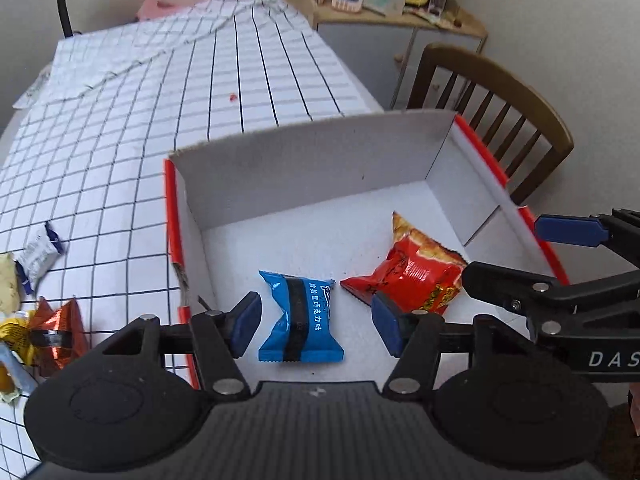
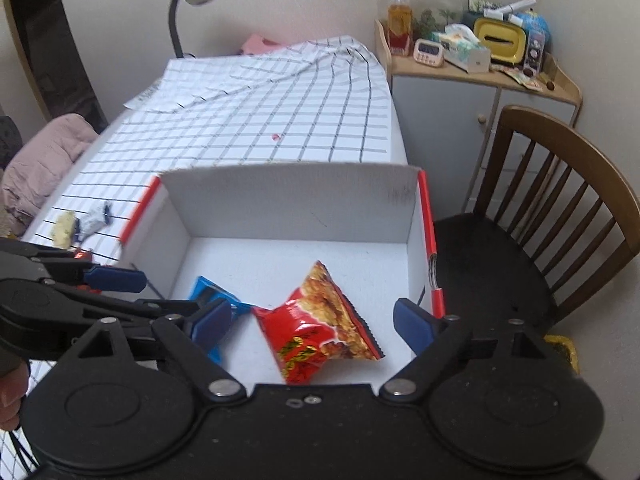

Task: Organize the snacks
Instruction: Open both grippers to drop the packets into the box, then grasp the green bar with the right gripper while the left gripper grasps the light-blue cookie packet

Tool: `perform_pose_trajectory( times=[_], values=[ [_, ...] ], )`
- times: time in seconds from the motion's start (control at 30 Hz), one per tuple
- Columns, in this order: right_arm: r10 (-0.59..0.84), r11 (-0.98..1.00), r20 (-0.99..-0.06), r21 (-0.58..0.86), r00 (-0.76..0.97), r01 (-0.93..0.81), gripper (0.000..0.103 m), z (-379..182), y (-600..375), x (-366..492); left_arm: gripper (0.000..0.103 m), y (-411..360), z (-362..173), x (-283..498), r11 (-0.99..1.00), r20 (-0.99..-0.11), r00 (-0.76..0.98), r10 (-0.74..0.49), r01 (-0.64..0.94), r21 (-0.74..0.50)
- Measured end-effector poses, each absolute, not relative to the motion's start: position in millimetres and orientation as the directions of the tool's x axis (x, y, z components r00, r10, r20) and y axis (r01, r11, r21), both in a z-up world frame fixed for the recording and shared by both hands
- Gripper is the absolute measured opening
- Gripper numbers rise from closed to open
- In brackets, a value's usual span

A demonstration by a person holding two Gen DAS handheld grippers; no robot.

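On the grid-clothed counter (image 1: pixel 120 152) the white box (image 1: pixel 304 172) holds the blue packet (image 1: pixel 300 320) and red bag (image 1: pixel 416 276), each beneath a spread, empty hand-held gripper, left (image 1: pixel 316 328) and right (image 2: pixel 312 324), while loose snacks (image 1: pixel 40 292) outside the box could be knocked off the counter's edge.

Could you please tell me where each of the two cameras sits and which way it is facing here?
Left wrist: sits on the left claw, looking down into the white box at the blue packet; the right claw enters from the right.
Right wrist: sits on the right claw, looking down at the red packet; the left claw enters from the left.
Both share the box, both packets, the checked tablecloth and the chair.
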State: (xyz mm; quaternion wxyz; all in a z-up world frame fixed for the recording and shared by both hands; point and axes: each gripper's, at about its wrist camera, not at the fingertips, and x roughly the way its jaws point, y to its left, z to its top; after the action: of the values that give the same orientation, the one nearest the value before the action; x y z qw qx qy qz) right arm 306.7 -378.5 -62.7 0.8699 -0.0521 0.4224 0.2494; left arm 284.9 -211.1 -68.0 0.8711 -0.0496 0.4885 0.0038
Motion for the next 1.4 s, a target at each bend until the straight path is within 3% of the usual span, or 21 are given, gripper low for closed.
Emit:
perform_pose_trajectory(
  times=[0.5, 0.67, 0.93, 1.4],
  values=[
    [0.511, 0.814, -0.656, 0.163, 0.555, -0.557, 0.091, -9.5, -366.4, 258.9, 0.061, -184.8, -15.8, 226.9, 0.992, -0.775, 0.631, -0.033, -0.074, -0.103],
    [0.554, 0.793, -0.616, 0.184, 0.560, -0.581, 0.099, 3.7, -348.7, 236.9, 0.069, -159.7, -2.1, 199.0, 0.989, -0.746, 0.665, -0.031, -0.087, -0.119],
    [0.574, 0.782, -0.603, 0.203, 0.554, -0.589, 0.102, 6.6, -302.6, 199.9, 0.077, -102.8, 5.6, 158.4, 0.984, -0.725, 0.688, -0.022, -0.112, -0.137],
    [0.507, 0.821, -0.676, 0.189, 0.535, -0.539, 0.102, -29.1, -211.9, 145.7, 0.097, 9.5, -30.3, 121.5, 0.978, -0.747, 0.664, -0.033, -0.133, -0.161]
  ],
)
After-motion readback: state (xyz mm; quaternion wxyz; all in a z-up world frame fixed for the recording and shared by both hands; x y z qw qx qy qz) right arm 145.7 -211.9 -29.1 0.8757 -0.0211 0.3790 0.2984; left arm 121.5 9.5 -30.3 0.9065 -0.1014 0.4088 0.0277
